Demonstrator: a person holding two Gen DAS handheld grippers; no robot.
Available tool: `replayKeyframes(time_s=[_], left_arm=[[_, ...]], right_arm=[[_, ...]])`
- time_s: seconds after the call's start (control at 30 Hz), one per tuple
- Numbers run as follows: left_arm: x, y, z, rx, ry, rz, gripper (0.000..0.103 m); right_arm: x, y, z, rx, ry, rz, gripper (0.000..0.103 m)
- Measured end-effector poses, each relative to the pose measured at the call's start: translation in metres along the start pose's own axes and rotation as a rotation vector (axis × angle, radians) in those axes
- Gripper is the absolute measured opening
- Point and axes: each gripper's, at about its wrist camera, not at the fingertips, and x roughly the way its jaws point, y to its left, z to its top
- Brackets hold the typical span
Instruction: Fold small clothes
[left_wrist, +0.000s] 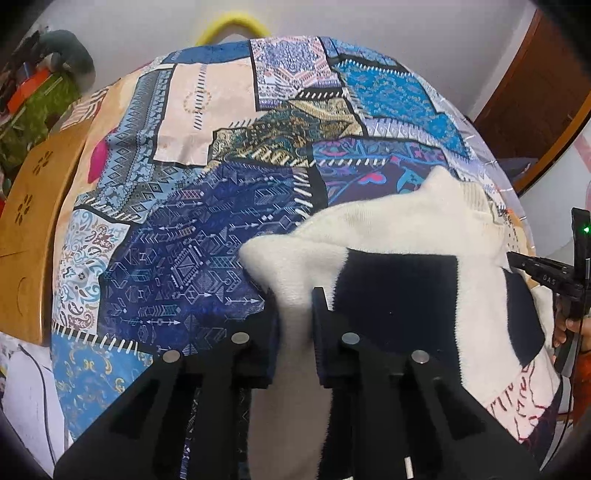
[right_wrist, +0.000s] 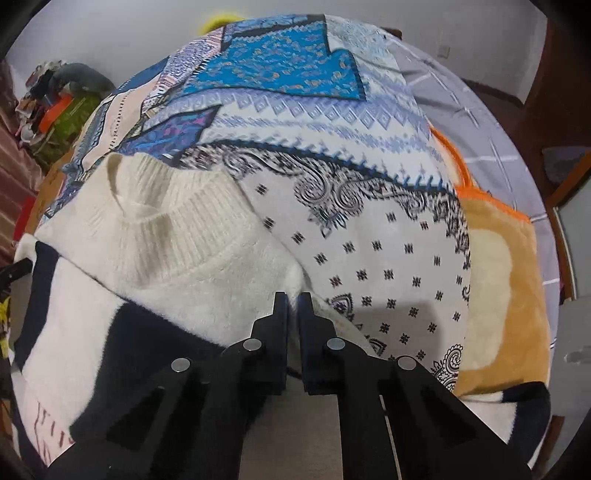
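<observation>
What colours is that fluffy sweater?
Cream sweater with dark navy blocks, seen best from the right wrist.

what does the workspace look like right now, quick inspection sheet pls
surface: patchwork bedspread, blue and white prints.
job's things: cream and navy sweater, ribbed collar up, lying rumpled.
clutter: tan fleece blanket beside it; wooden board at the edge.
grippers: left gripper pinching a cream fold; right gripper shut on the sweater's edge.
cables: thin dark cable by the board.
surroundings: white wall, wooden door, clothes pile.
</observation>
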Motion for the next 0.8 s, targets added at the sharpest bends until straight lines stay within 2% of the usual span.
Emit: replayKeyframes(time_s=[0.17, 0.33, 0.63, 0.8], left_arm=[[-0.018, 0.017, 0.002, -0.009, -0.06, 0.009, 0.011], [-0.023, 0.051, -0.004, -0.049, -0.074, 0.022, 0.011], [-0.015, 0.117, -0.02, -0.157, -0.044, 0.063, 0.011], [-0.011, 0.13, -0.021, -0.177, -0.013, 0.053, 0.012]], right_arm=[[-0.008, 0.015, 0.013, -0.017, -0.02, 0.001, 0.005], [-0.006, 0.045, 0.029, -0.045, -0.039, 0.0, 0.005], [0.003, 0.105, 0.054, -0.132, -0.067, 0.014, 0.005], [0.005, 0.121, 0.053, -0.173, -0.067, 0.004, 0.009]])
